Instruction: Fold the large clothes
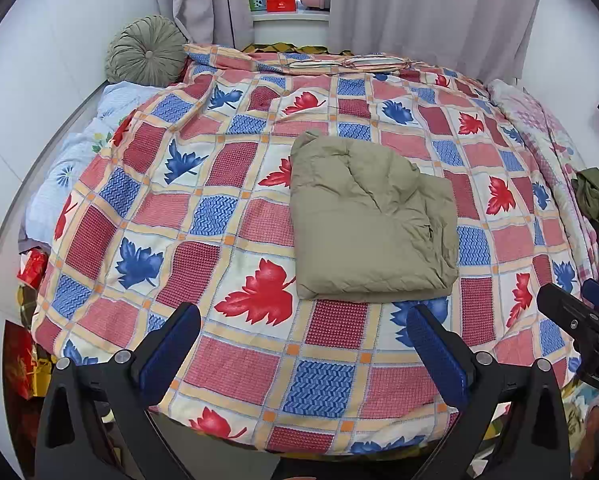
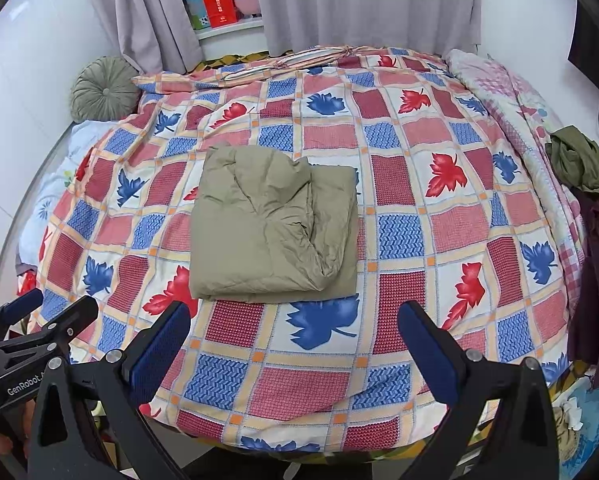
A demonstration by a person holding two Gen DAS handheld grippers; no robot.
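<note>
A khaki-green padded garment (image 1: pixel 369 224) lies folded into a thick square on the bed, with a flap creased across its top. It also shows in the right wrist view (image 2: pixel 269 220). My left gripper (image 1: pixel 303 320) is open and empty, held back from the garment's near edge above the quilt. My right gripper (image 2: pixel 293 318) is open and empty, also short of the garment's near edge. The right gripper's body shows at the right of the left wrist view (image 1: pixel 579 320); the left gripper's body shows at the left of the right wrist view (image 2: pixel 27 328).
The bed carries a checked quilt (image 1: pixel 227 240) with red and blue leaves. A round green cushion (image 1: pixel 145 50) sits at the far left corner. A crumpled green cloth (image 2: pixel 577 160) and dark clothes lie at the right edge. Curtains and a shelf of boxes stand behind.
</note>
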